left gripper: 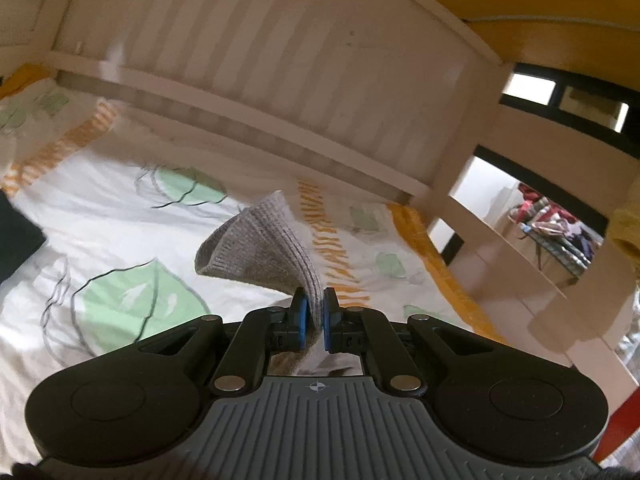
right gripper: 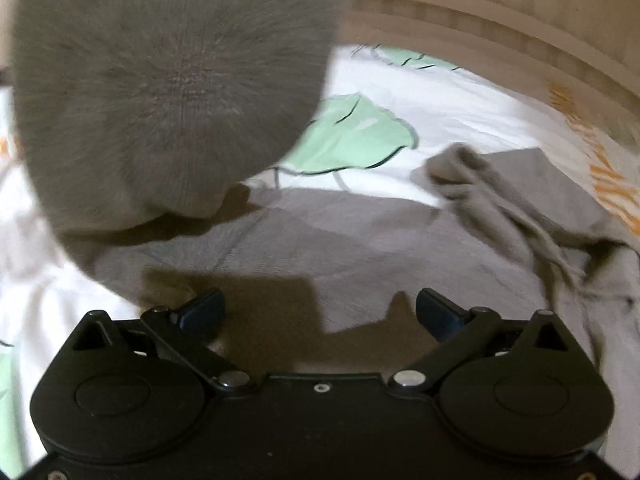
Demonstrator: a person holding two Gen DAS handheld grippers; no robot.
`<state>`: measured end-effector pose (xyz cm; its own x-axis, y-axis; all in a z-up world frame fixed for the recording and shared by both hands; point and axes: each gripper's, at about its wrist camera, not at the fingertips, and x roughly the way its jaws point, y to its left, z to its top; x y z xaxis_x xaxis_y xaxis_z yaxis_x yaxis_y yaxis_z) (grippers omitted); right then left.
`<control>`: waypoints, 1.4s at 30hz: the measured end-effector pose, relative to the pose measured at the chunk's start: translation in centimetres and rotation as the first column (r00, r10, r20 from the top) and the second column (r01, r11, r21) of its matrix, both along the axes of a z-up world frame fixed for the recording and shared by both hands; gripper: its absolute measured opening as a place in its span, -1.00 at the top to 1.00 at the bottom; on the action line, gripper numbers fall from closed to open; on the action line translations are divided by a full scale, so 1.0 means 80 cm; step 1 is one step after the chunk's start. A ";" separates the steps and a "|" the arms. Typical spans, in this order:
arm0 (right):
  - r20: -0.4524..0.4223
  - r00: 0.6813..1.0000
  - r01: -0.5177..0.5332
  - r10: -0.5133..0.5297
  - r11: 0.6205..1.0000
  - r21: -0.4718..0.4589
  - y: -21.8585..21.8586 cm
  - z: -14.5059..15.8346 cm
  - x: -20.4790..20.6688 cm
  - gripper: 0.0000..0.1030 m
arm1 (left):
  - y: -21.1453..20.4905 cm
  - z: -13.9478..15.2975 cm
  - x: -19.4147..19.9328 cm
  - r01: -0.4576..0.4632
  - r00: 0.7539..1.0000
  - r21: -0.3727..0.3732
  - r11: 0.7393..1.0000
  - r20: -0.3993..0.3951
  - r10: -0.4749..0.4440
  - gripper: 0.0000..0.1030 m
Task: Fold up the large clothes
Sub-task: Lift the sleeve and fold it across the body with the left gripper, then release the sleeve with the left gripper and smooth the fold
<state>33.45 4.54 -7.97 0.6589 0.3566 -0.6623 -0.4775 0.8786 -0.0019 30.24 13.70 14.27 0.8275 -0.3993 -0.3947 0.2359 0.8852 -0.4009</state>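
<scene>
A grey knit garment (right gripper: 304,240) lies spread on the bed sheet (right gripper: 460,96). My left gripper (left gripper: 314,312) is shut on a ribbed edge of the grey garment (left gripper: 260,248) and holds it lifted above the sheet (left gripper: 100,200). In the right wrist view a lifted, blurred part of the garment (right gripper: 172,80) hangs at the upper left, and a bunched sleeve (right gripper: 500,200) lies at the right. My right gripper (right gripper: 320,312) is open and empty, low over the flat part of the garment.
The sheet is white with green leaves and orange stripes. A pale slatted wooden bed board (left gripper: 300,80) runs along the far side. A dark item (left gripper: 16,236) lies at the left edge. Bed rails (left gripper: 520,248) stand at the right.
</scene>
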 end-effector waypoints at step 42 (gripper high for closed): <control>-0.188 0.941 0.314 -0.283 0.935 0.165 -0.296 0.016 -0.109 -0.99 | -0.074 -0.232 0.009 0.005 0.974 0.282 0.960 -0.217 0.059 -0.17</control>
